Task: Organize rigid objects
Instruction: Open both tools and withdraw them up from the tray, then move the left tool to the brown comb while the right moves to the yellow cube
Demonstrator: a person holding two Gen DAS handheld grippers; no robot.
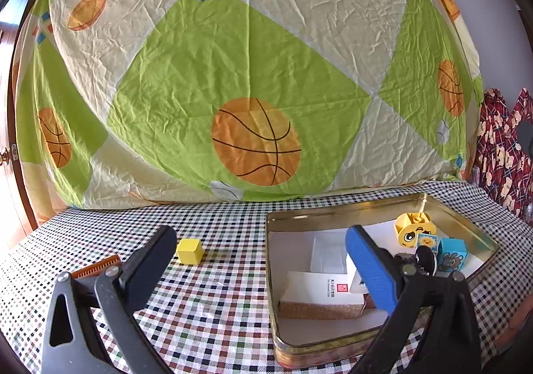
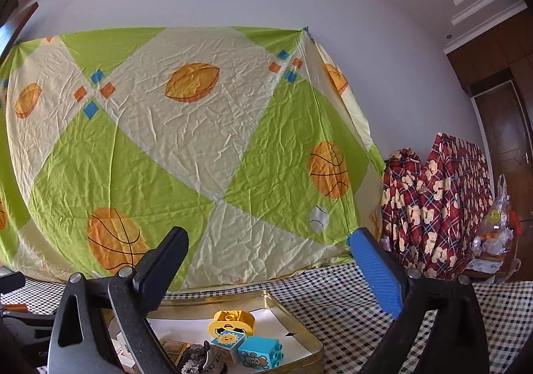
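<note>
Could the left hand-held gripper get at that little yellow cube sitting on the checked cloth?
Probably yes. The left hand-held gripper is open and holds nothing, and the yellow cube sits alone on the checked cloth, outside the tin, just ahead, with nothing between them.

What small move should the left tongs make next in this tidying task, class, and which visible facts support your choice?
Probably ease the left tongs forward and to the left, to straddle the yellow cube. It sits alone on the checked cloth, outside the gold tin, which already holds the blue brick and the yellow face brick. These tongs are open and empty.
</note>
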